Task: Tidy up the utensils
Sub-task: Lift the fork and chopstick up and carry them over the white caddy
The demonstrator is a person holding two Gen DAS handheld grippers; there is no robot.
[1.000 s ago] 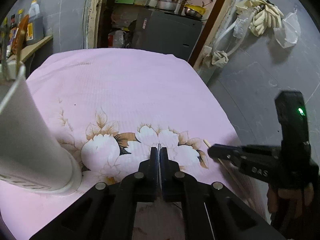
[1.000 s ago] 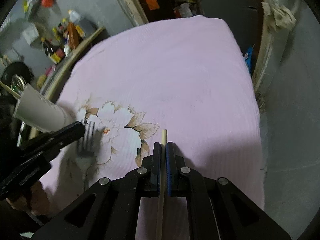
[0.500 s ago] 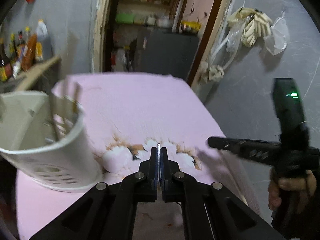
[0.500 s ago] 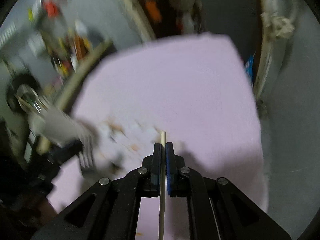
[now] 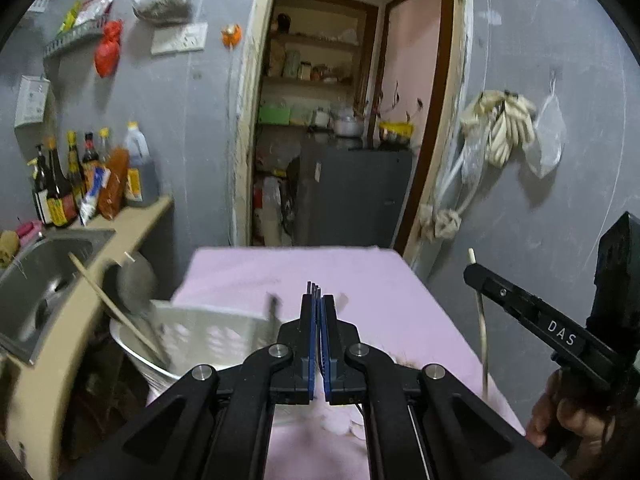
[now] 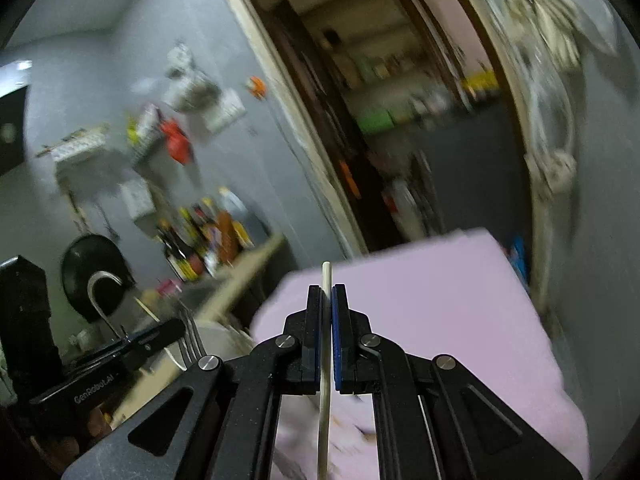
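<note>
My left gripper (image 5: 318,300) is shut on a metal fork (image 5: 313,287), tines pointing forward; the fork also shows in the right wrist view (image 6: 191,338). It is raised above the pink flowered cloth (image 5: 360,280), to the right of a white slotted utensil holder (image 5: 200,336) that holds a wooden chopstick (image 5: 116,312) and a dark-handled utensil. My right gripper (image 6: 327,292) is shut on a wooden chopstick (image 6: 325,380), lifted off the table; it shows at the right of the left wrist view (image 5: 484,328).
A steel sink (image 5: 44,280) and a counter with sauce bottles (image 5: 80,176) lie left of the table. An open doorway (image 5: 332,140) with shelves and a grey cabinet is behind. Gloves and bags hang on the right wall (image 5: 508,128).
Both grippers have lifted and tilted upward off the cloth, each keeping its utensil. The views swung from the table top up to the room; the holder is now lower left of the fork.
</note>
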